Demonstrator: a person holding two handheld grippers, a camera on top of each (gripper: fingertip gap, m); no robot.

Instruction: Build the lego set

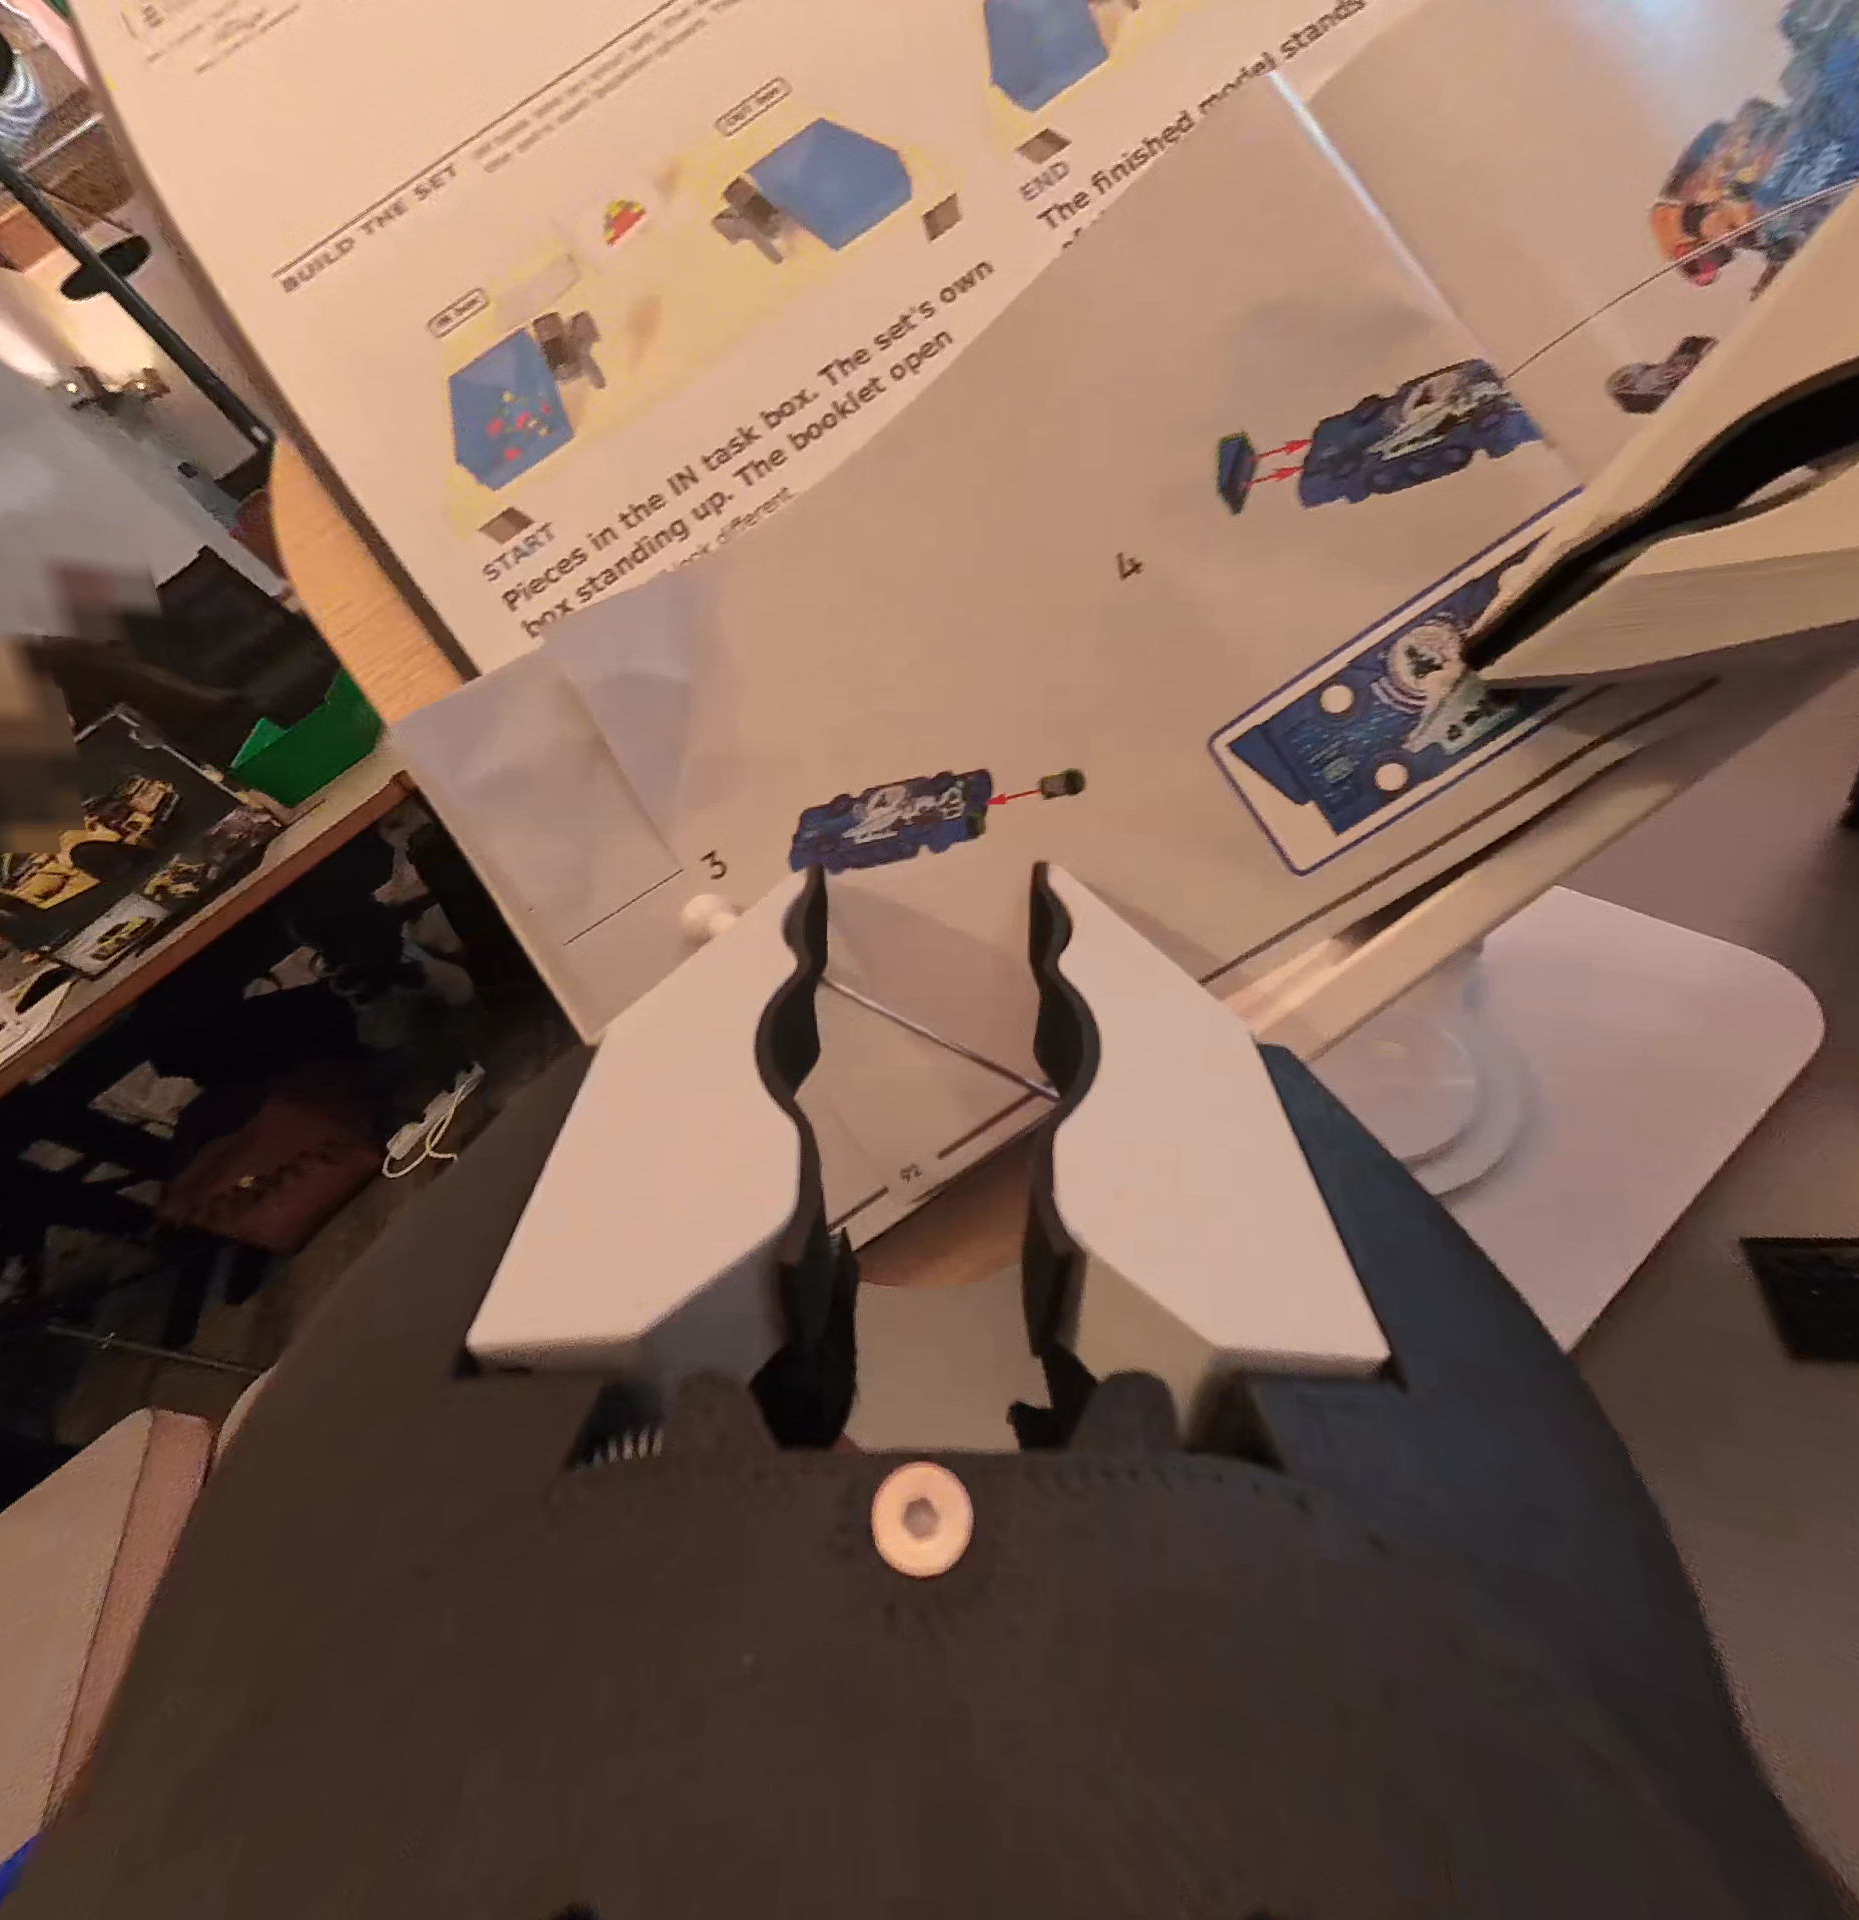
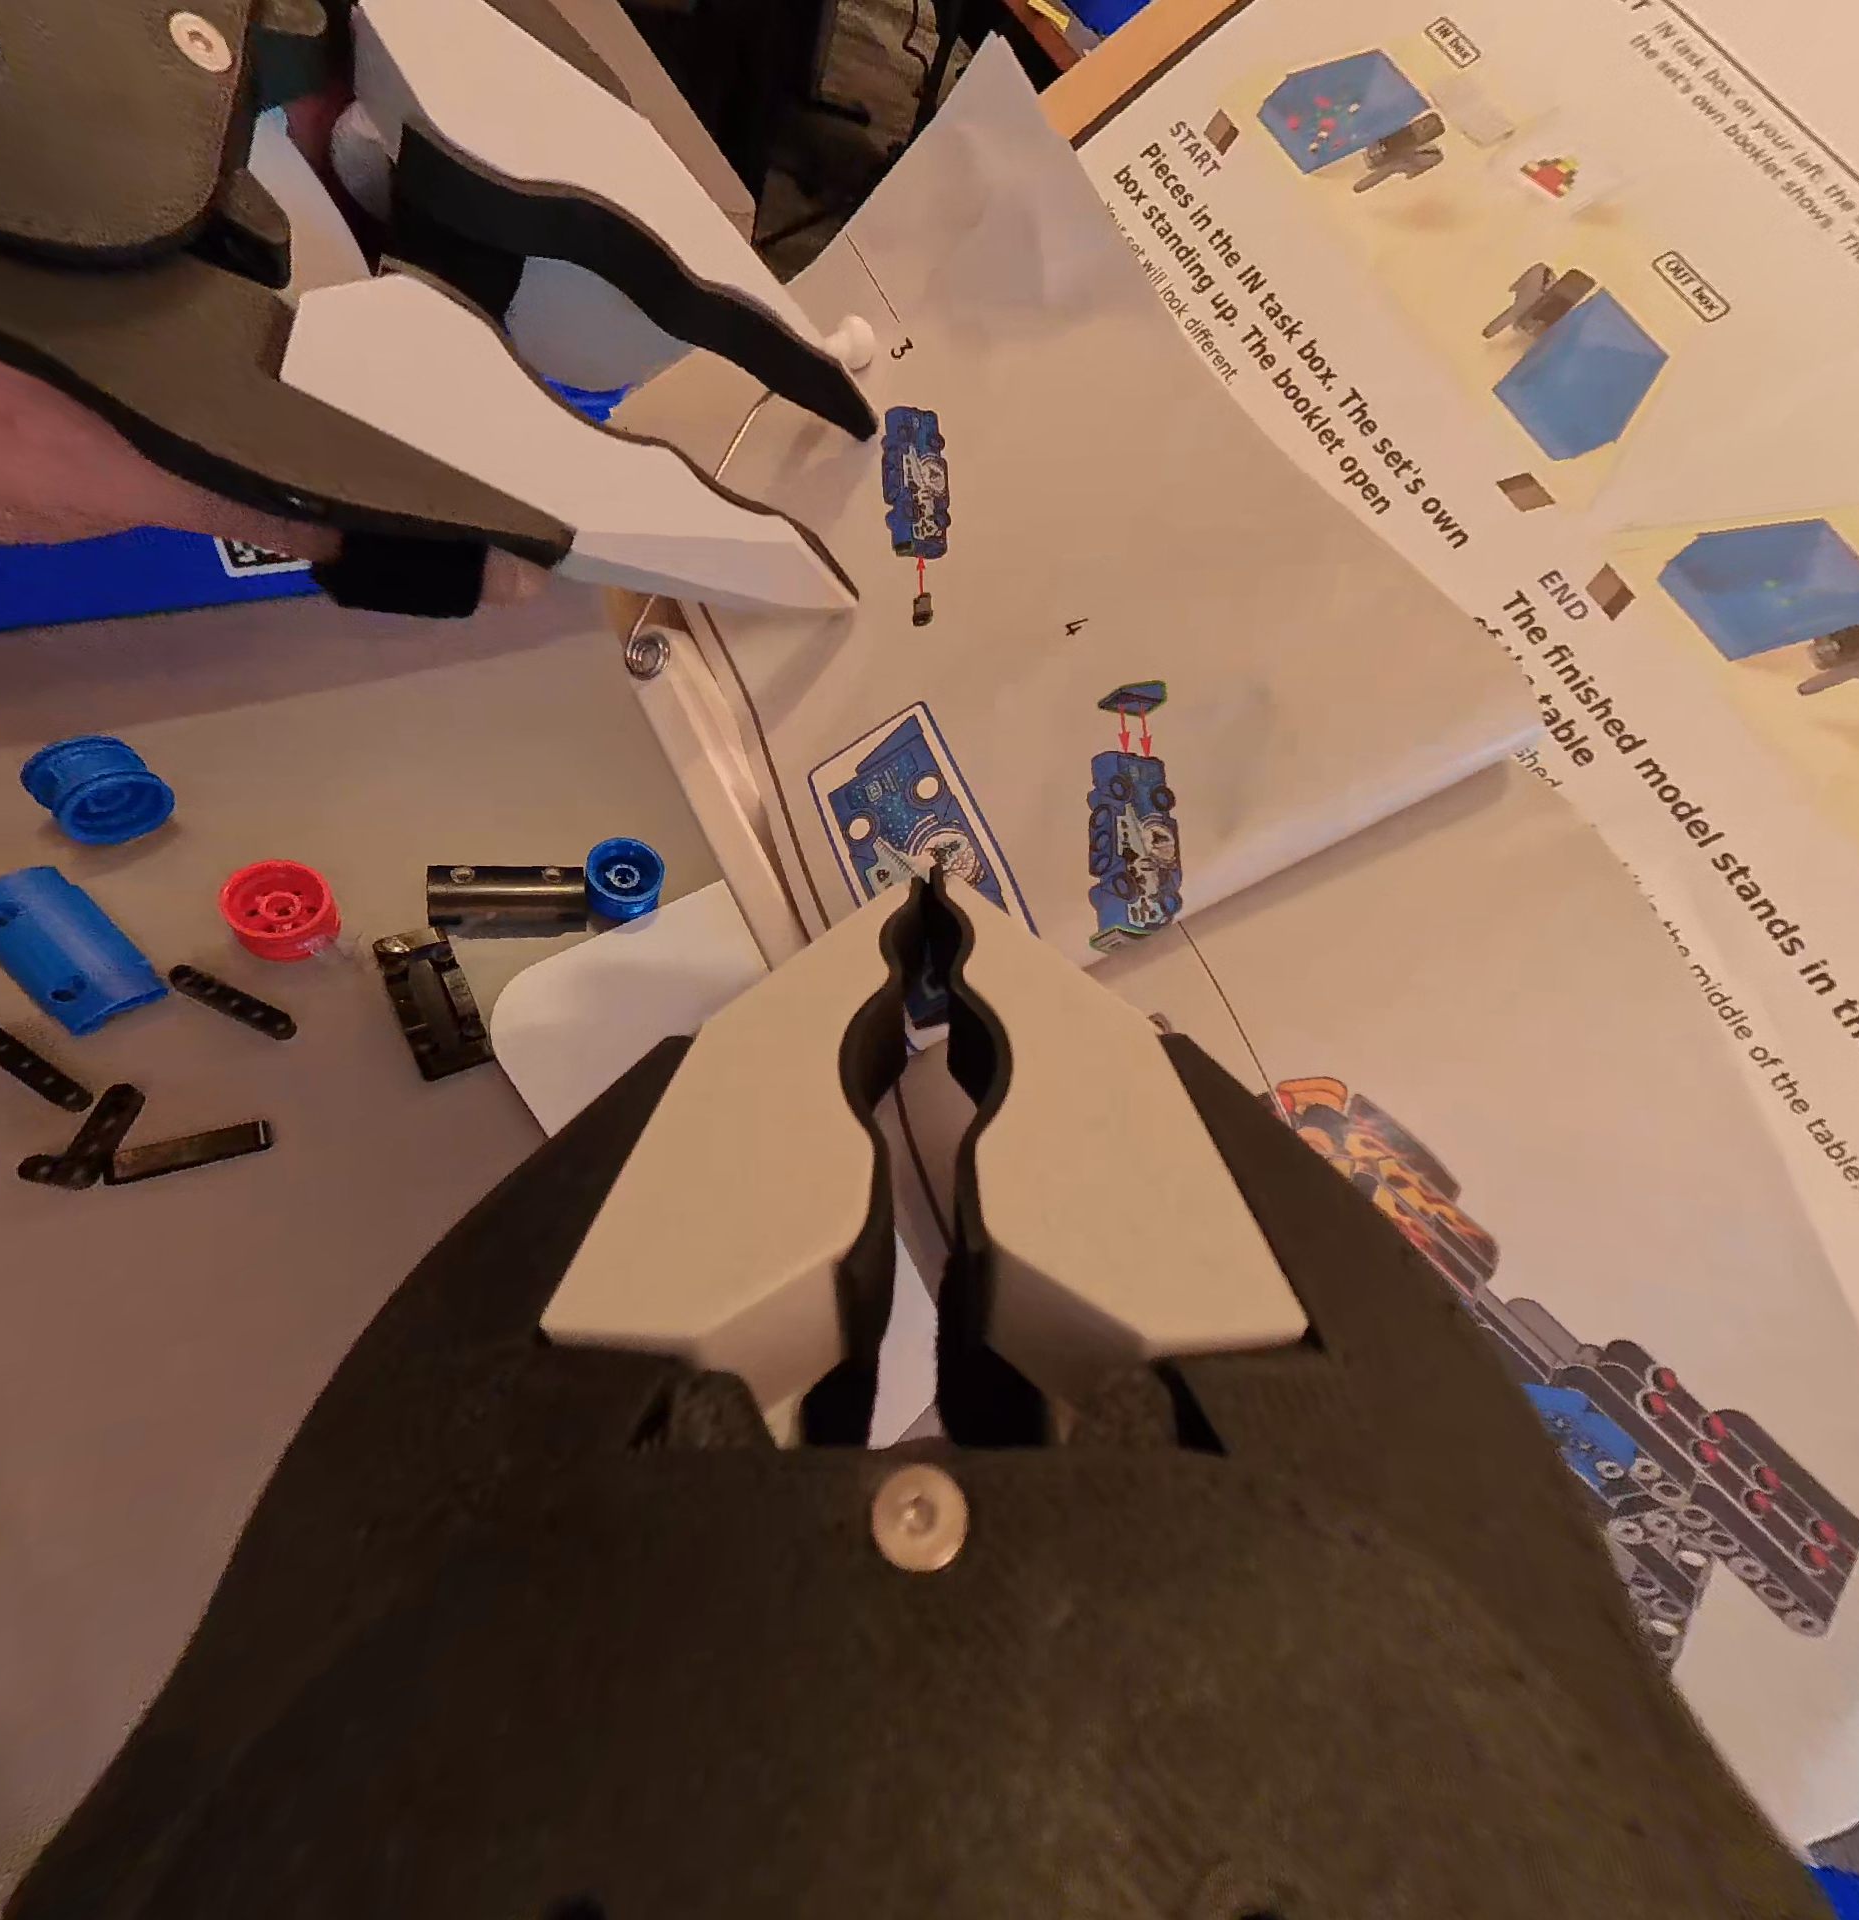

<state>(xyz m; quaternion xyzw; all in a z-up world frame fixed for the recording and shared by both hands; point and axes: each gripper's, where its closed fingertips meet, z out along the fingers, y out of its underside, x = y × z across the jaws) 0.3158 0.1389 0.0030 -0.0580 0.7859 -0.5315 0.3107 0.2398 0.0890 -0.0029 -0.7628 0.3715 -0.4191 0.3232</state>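
1. Left wrist view: the left gripper, white fingers with wavy black pads, hangs spread apart with nothing between them, just in front of the open paper instruction booklet. The booklet leans on a white stand, probably so its drawn build steps face the builder. Behind it stands a white printed instruction sheet.

2. Same view, right edge: the right gripper comes in with its tips on the boxed blue drawing on the page.

3. Right wrist view: the right gripper's fingers are pressed together on that drawing; whether they pinch the paper, I cannot tell. It looks like pointing or page-handling rather than building.

4. Toward the bench's left edge the loose lego pieces lie untouched: a large blue plastic wheel hub, a red wheel hub, a small blue hub, a curved blue panel and black beams. Building seems barely begun.
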